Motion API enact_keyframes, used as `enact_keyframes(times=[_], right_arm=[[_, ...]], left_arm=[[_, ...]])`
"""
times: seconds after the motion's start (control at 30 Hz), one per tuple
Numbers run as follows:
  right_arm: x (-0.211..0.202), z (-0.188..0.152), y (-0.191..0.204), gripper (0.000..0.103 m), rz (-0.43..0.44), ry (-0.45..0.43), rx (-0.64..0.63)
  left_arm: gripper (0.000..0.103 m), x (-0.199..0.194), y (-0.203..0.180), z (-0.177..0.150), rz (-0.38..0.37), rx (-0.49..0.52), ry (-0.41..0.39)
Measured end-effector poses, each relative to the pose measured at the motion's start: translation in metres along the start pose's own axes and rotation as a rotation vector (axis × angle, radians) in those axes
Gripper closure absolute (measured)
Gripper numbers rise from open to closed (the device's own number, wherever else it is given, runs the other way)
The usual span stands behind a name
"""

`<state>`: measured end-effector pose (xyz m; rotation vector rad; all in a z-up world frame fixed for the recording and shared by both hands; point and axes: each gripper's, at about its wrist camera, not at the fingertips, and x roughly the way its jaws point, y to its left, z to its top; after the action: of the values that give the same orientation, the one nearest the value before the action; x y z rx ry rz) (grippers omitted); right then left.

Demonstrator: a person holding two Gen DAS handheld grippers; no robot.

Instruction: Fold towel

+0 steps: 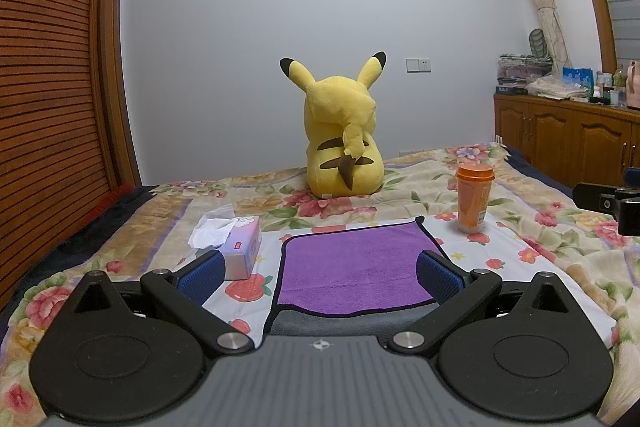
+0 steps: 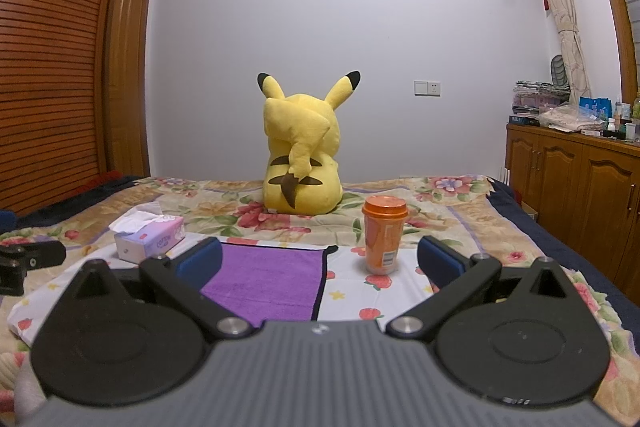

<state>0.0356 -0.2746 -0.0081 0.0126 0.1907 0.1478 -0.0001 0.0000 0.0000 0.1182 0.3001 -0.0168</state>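
A purple towel [image 1: 352, 265] with a dark border lies on the bed, folded over so a grey underside shows at its near edge. My left gripper [image 1: 320, 273] hovers just in front of it, open, its blue pads [image 1: 200, 277] spread wider than the towel and holding nothing. In the right wrist view the same towel [image 2: 268, 279] sits low and left of centre. My right gripper [image 2: 320, 261] is open and empty, above the towel's right edge. The right gripper's body pokes in at the left view's right edge [image 1: 612, 203].
A yellow plush toy [image 1: 344, 131] sits at the far side of the floral bedspread [image 1: 560, 227]. An orange lidded cup [image 2: 384, 233] stands right of the towel, a tissue box [image 1: 236, 245] left of it. Wooden cabinets [image 2: 580, 183] line the right wall.
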Motion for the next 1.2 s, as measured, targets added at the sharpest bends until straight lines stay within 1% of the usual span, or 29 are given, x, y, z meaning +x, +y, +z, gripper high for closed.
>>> enact_keyframes(times=[1.2], right_arm=[[-0.0002, 0.0001, -0.0035, 0.0, -0.002, 0.001, 0.001]], left_arm=[[0.0, 0.0, -0.0001, 0.0, 0.001, 0.001, -0.001]])
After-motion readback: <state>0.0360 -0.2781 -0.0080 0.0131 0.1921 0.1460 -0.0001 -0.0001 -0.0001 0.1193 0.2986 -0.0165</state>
